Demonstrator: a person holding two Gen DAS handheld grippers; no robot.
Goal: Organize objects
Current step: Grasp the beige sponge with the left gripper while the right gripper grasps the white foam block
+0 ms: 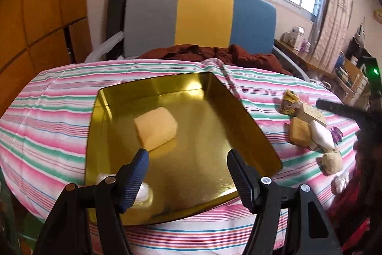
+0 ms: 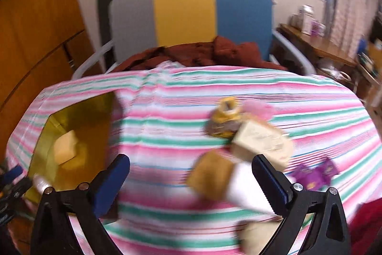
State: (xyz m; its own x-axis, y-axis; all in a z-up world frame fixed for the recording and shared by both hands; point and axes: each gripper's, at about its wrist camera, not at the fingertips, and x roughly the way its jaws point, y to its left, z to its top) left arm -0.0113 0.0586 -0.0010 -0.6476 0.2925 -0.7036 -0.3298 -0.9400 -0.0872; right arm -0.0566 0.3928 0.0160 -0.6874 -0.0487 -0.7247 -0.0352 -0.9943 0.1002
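Hovering above the near edge of the gold tray [image 1: 250, 126], the left gripper [image 1: 188, 159] has its blue-padded jaws spread wide with nothing between them. A white wrapped piece [image 1: 145, 192] lies in the tray's near left corner, partly behind the left finger, and a pale yellow block [image 1: 156, 127] sits further in, toward the tray's middle. The tray rests on the left part of the table, on a pink, green and white striped cloth [image 1: 59, 97].

The right gripper [image 2: 191, 171] hangs released over the table's right side (this view is blurred). Between its fingers lie a tan block [image 2: 210, 173] and a white bar [image 2: 243, 185], touching; beyond them a beige box [image 2: 260, 135] and a yellow crumpled wrapper [image 2: 226, 111]. A purple packet [image 2: 315, 175] lies nearer the right edge.

Past the far edge are a rust-brown cloth [image 1: 214, 53] and a grey, yellow and blue chair back [image 1: 203, 18].
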